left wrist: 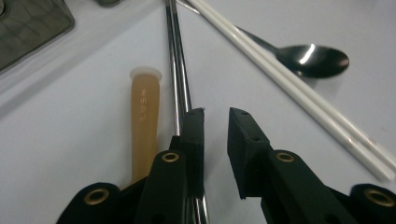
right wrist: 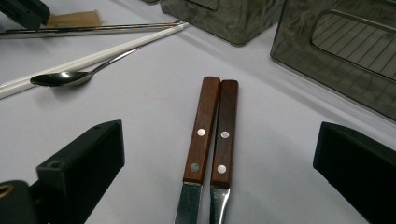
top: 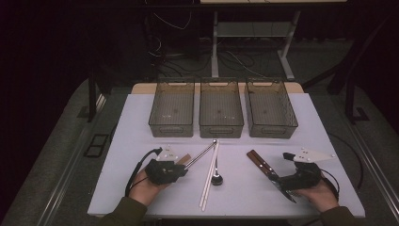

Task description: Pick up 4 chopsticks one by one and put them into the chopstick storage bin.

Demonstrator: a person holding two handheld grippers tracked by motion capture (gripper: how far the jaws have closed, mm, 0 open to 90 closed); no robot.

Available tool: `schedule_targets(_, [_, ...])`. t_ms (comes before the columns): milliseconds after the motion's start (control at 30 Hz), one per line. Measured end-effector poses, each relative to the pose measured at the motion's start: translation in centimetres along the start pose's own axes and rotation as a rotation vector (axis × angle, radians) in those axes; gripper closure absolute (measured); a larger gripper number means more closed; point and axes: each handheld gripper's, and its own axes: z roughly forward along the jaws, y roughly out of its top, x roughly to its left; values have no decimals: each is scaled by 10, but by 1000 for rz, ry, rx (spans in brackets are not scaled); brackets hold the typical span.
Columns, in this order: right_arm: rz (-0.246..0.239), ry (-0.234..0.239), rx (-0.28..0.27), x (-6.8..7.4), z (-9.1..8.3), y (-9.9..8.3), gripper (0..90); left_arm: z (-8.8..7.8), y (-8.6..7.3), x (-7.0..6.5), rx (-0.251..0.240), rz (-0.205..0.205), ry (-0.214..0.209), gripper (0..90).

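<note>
The right tool (right wrist: 219, 163) stands wide open astride two wooden-handled knives (right wrist: 212, 135) lying side by side on the table (top: 141, 122). The left tool (left wrist: 215, 126), jaws slightly parted and gripping nothing, sits beside the metal chopsticks (left wrist: 177, 60) (shift left to straddle both). Three bins (top: 221, 110) wait beyond.

Metal chopsticks (left wrist: 180, 70): a slim, shiny steel pair lying side by side flat on the white table, running diagonally from beside the left hand up to a point just before the middle bin, where their far tips meet the tips of a white pair. A short amber tube lies just beside them. Two knives (right wrist: 211, 135): brown wooden handles, each with two rivets, lying parallel and touching, handles toward the bins, steel blades toward the person.
</note>
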Motion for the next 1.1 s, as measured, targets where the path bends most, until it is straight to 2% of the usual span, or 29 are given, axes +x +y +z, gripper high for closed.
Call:
schedule_targets(167, [0,-2,-1,0,0,0,21,13,12,3,6,5,32,746])
schedule_targets(333, [3,-3,-2,0,0,0,21,16,14,1,17,16,62,769])
schedule_targets(500, [3,-6,-3,0,-1,0,21,17,13,0,31,15,61,787])
schedule_targets(567, [0,-5,-3,0,-1,0,21,19,12,-1,54,27,74,790])
schedule_targets(800, [3,-6,-3,0,-1,0,21,19,11,-1,51,26,80,791])
schedule_targets(1100, [-1,-6,-5,0,-1,0,21,22,9,-4,72,35,74,790])
